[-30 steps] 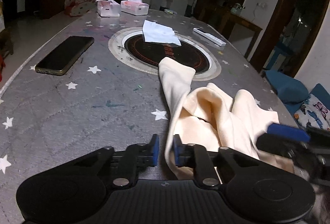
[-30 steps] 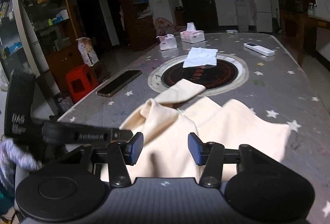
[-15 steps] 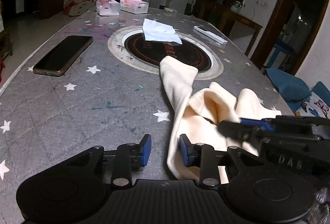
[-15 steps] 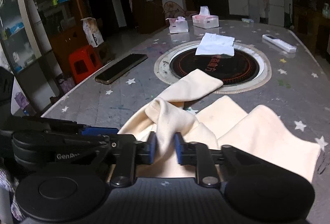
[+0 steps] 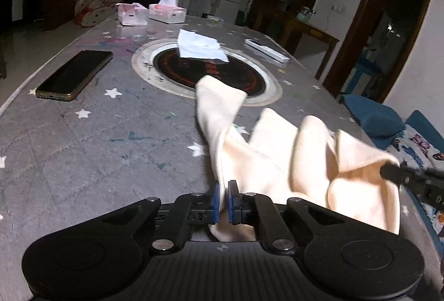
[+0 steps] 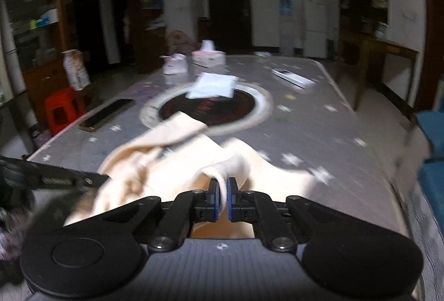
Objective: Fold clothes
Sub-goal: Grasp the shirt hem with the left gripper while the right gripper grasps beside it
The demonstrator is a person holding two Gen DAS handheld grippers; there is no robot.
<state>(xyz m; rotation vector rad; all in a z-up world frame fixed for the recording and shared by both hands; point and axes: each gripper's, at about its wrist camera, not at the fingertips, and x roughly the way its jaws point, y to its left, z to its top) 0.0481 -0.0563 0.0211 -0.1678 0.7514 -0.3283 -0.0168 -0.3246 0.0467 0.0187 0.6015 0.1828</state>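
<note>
Your left hand-held gripper (image 5: 223, 202) and right hand-held gripper (image 6: 221, 199) each pinch an edge of the cream garment (image 5: 277, 162), bunched low and centre-right on the starred surface (image 5: 97, 148), probably so you can spread it flat for folding.

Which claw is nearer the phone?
Left. The left claw grips the cloth on its phone side, and the right claw grips the cloth's opposite edge, farther from the phone.
</note>
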